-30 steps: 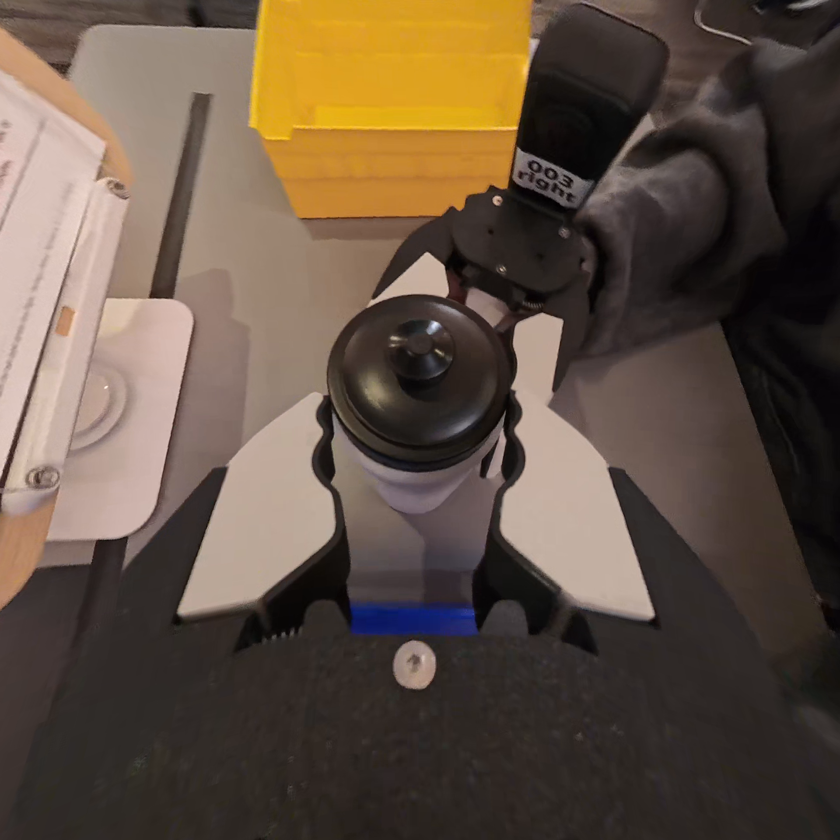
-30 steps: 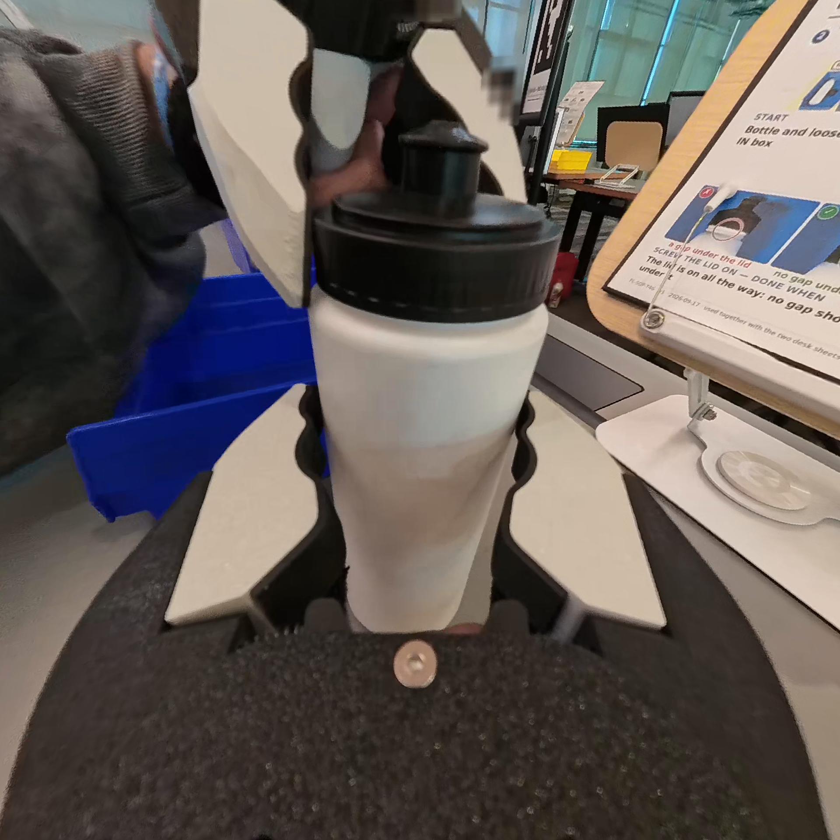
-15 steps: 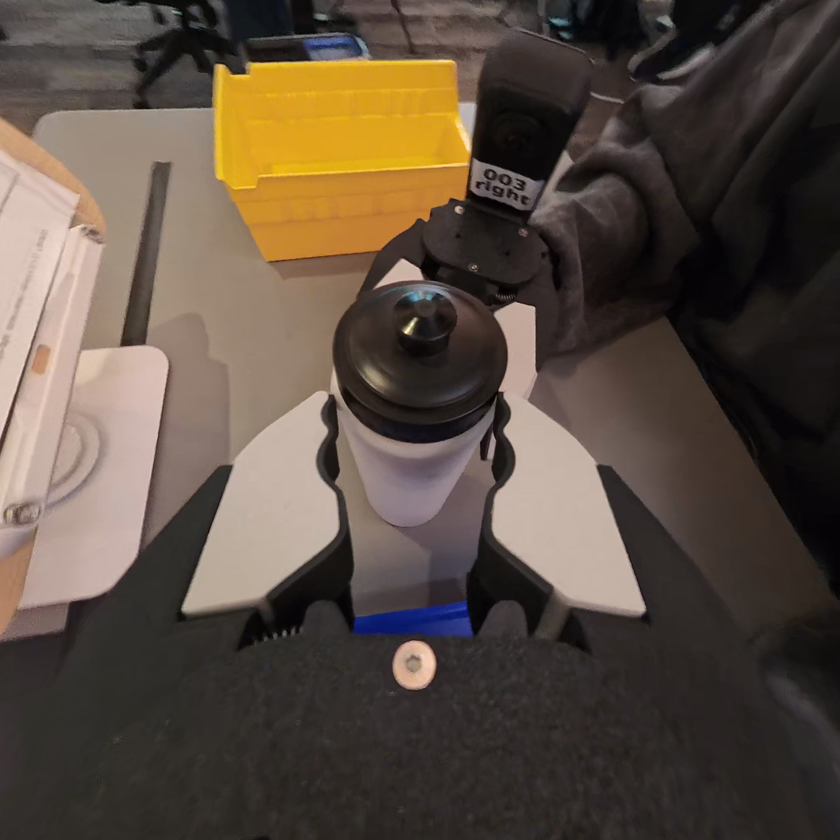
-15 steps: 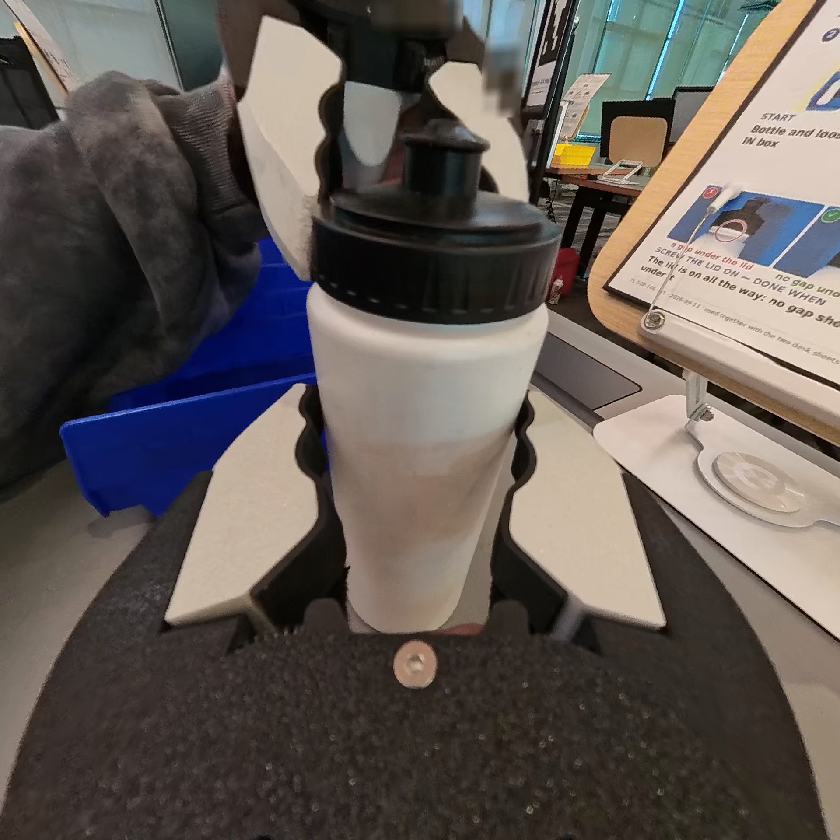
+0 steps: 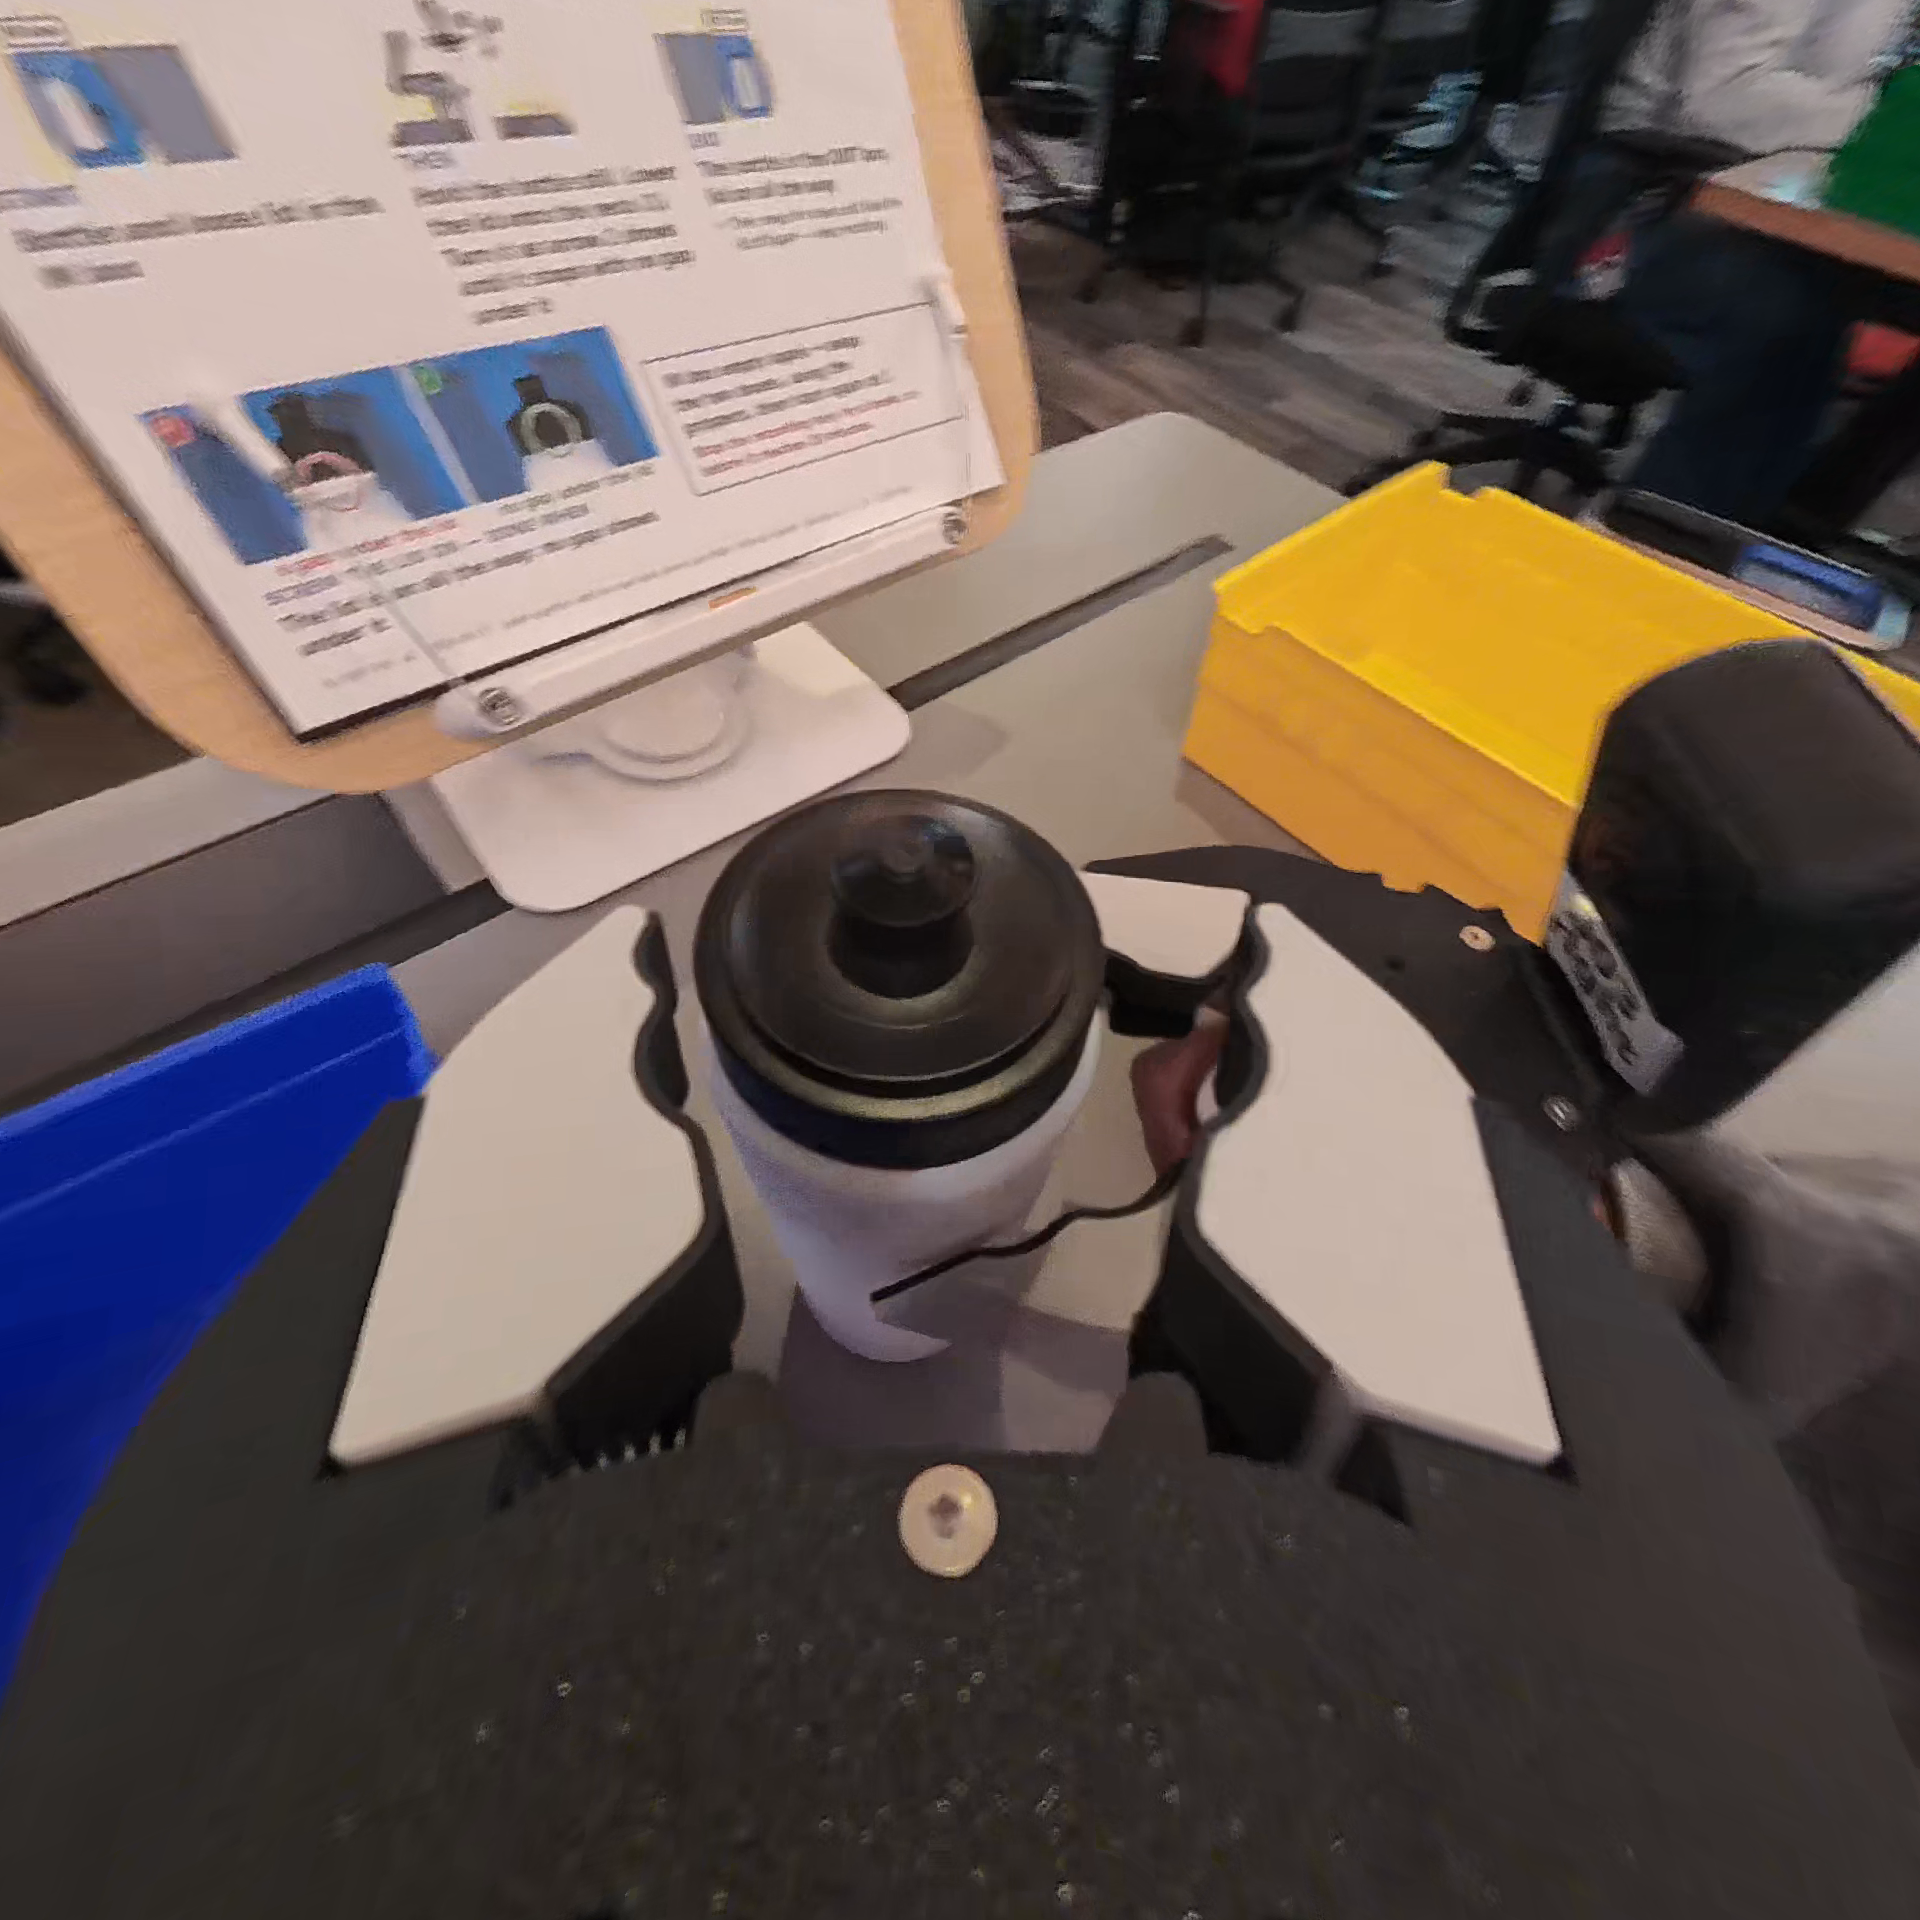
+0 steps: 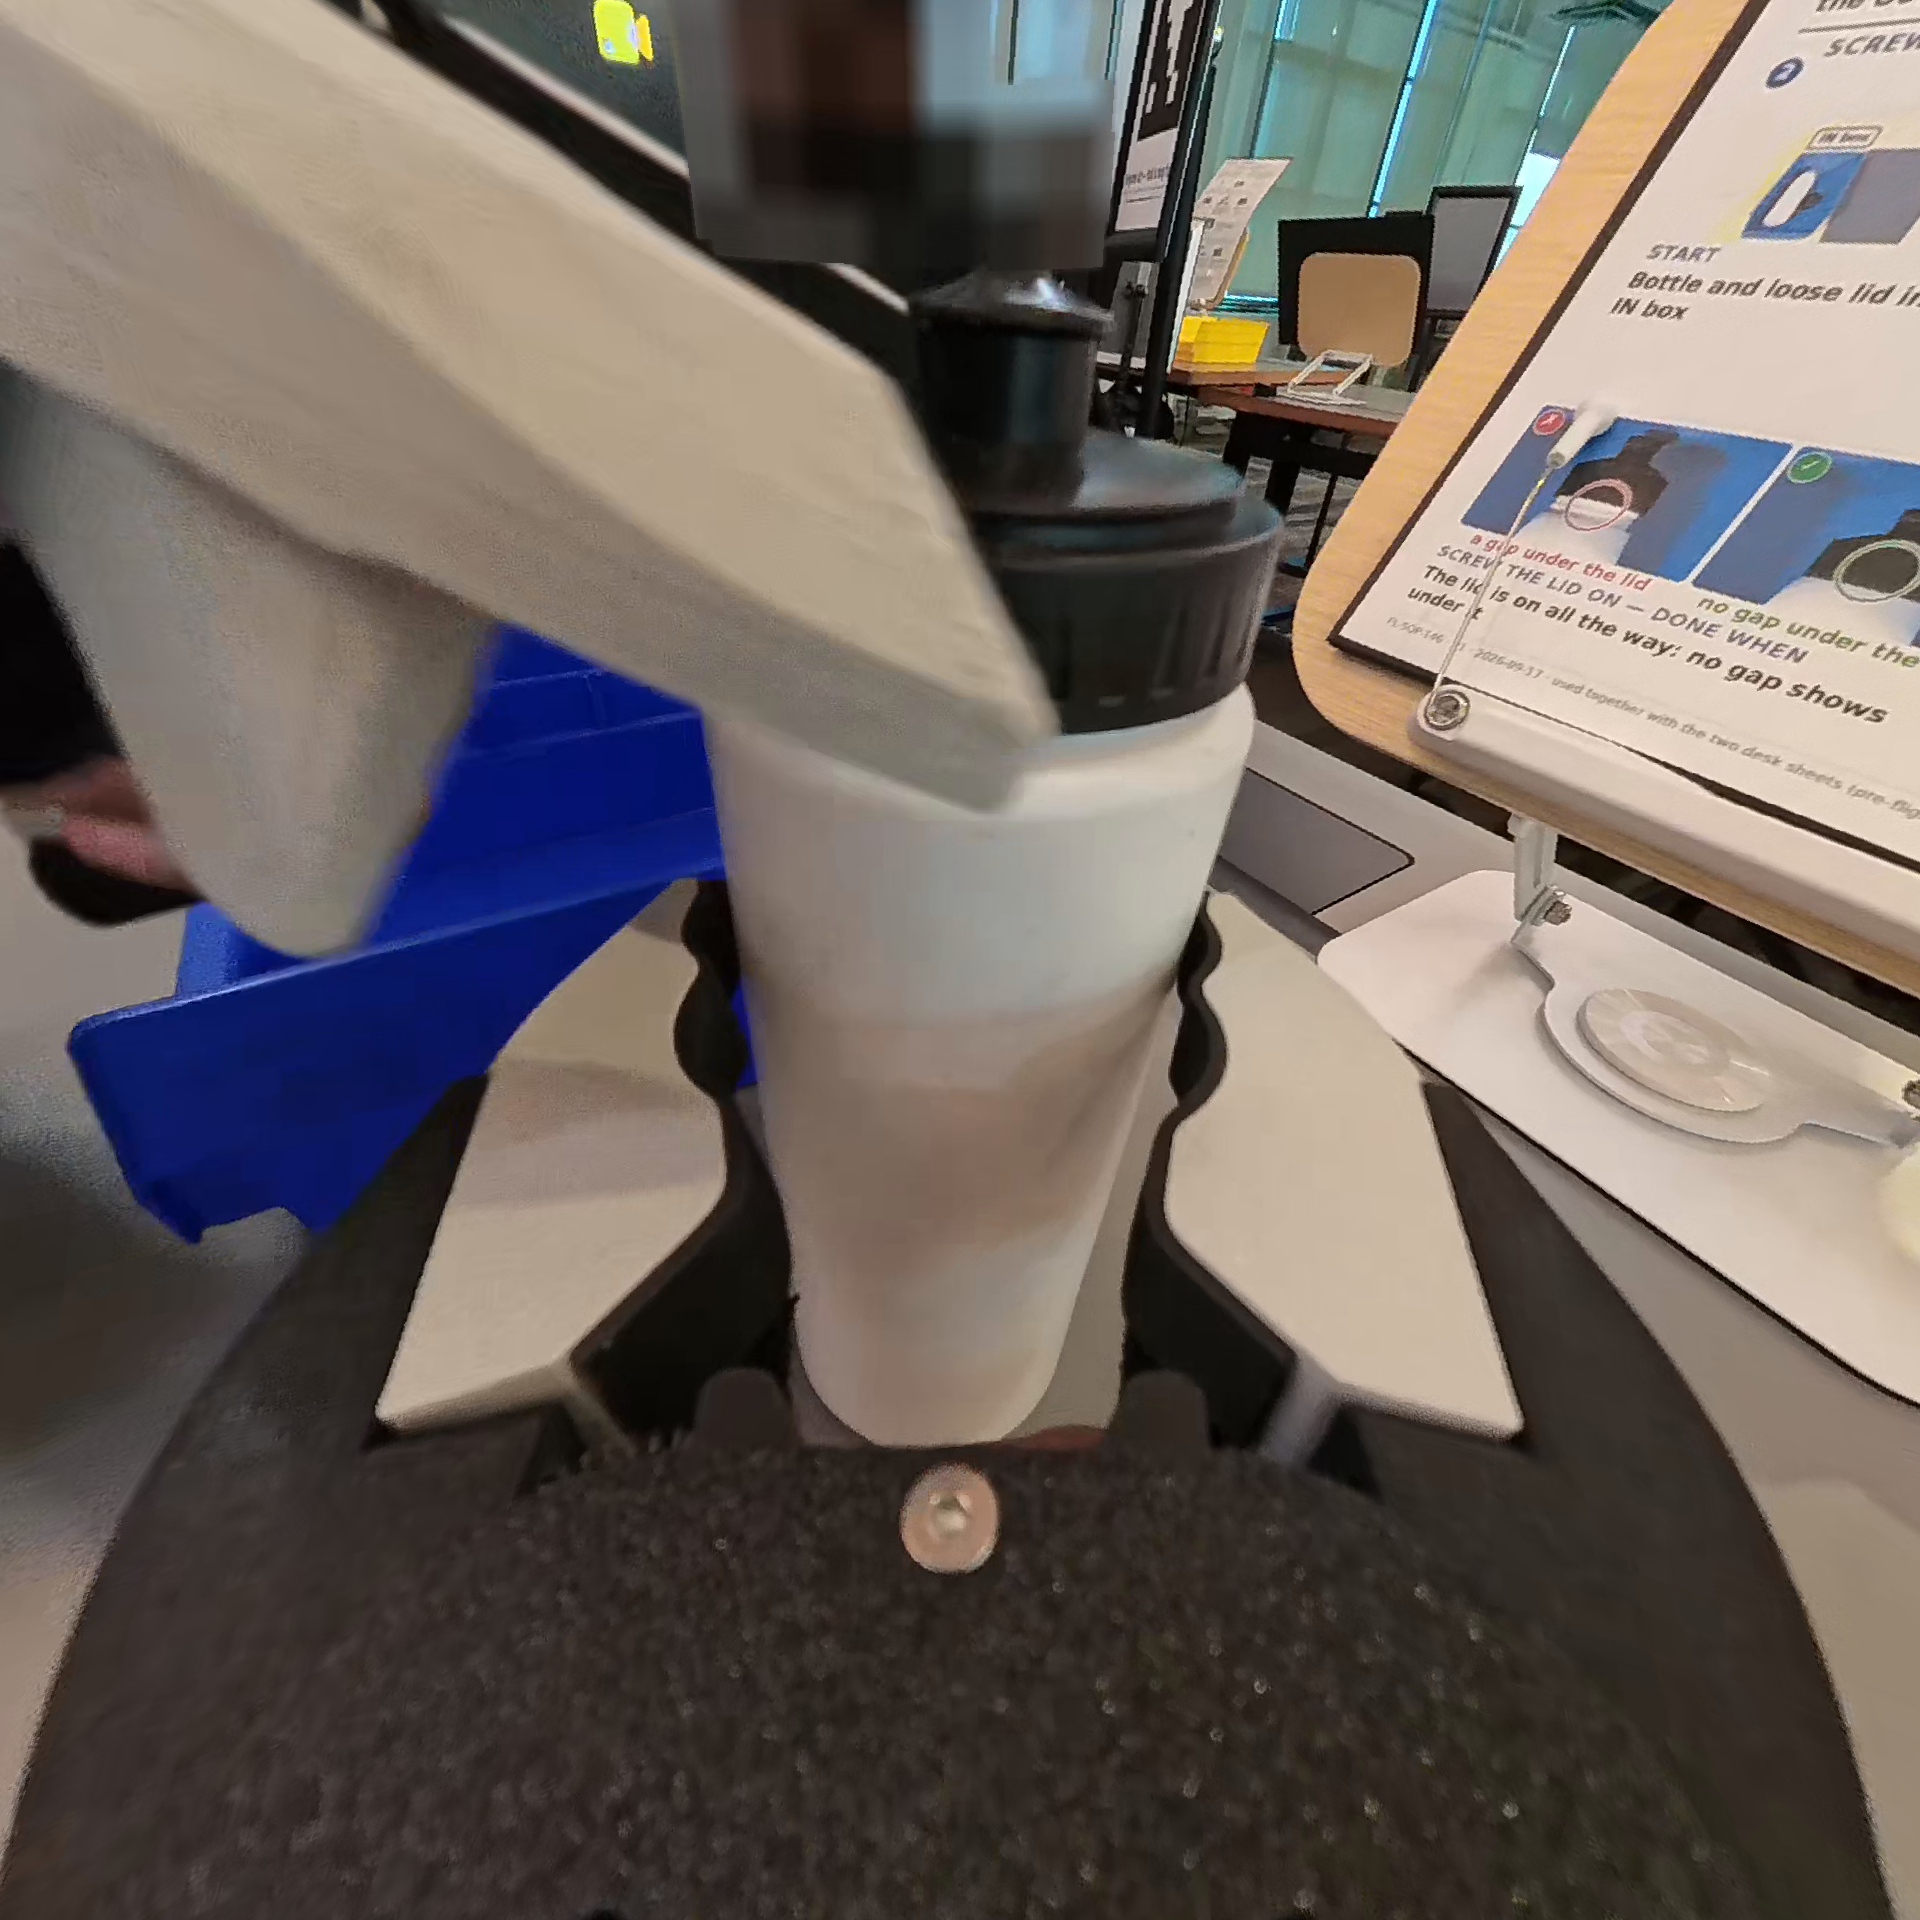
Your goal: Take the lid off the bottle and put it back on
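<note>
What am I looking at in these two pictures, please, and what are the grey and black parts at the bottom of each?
There is no robot arm here: a person holds a pair of tongs in each hand. Each pair carries a camera that looks forward along its two fingers, so each picture shows its own tongs at the bottom.

The left view looks down from above. The left tongs are open, with one finger on either side of the black lid, which sits on the bottle.

The right view looks from the side. The right tongs are shut on the white bottle and hold it upright.

On the grey table stand a blue bin, a yellow bin and an instruction board on a white stand.
</note>
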The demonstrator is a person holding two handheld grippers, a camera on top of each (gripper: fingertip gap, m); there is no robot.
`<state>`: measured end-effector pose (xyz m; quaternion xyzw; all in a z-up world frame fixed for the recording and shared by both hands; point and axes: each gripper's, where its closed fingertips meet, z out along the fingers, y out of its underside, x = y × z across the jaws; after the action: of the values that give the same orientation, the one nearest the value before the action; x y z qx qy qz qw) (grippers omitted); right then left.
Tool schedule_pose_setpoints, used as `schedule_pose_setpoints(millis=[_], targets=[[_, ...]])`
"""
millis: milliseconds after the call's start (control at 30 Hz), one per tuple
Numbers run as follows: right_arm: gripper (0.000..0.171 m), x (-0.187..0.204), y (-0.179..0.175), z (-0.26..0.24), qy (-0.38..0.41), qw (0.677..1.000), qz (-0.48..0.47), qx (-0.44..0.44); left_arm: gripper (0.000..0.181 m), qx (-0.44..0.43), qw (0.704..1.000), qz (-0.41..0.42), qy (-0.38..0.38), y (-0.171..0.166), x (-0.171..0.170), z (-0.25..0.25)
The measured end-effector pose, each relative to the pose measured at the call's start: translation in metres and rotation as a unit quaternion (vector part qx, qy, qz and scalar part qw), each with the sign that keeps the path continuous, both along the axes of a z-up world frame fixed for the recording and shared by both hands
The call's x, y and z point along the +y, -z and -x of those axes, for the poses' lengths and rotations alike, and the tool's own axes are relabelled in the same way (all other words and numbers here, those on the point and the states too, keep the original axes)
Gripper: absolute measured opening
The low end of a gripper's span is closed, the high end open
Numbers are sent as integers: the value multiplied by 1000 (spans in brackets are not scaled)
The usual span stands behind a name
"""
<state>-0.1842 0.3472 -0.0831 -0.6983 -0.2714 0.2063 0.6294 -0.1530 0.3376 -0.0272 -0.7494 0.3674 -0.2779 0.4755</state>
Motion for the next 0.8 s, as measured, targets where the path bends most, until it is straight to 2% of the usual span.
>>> schedule_pose_setpoints(millis=[100,133,500,800], targets=[[82,-1,0,1,0,1000,1,-2,89,5,999,15,-52,5,6,2],[82,-1,0,1,0,1000,1,-3,77,7,998,17,-67,5,10,5],[81,-1,0,3,-8,1000,-8,-4,77,19,999,14,23,7,7,6],[81,-2,0,3,-15,1000,-7,-6,78,31,990,10,135,8,2,6]])
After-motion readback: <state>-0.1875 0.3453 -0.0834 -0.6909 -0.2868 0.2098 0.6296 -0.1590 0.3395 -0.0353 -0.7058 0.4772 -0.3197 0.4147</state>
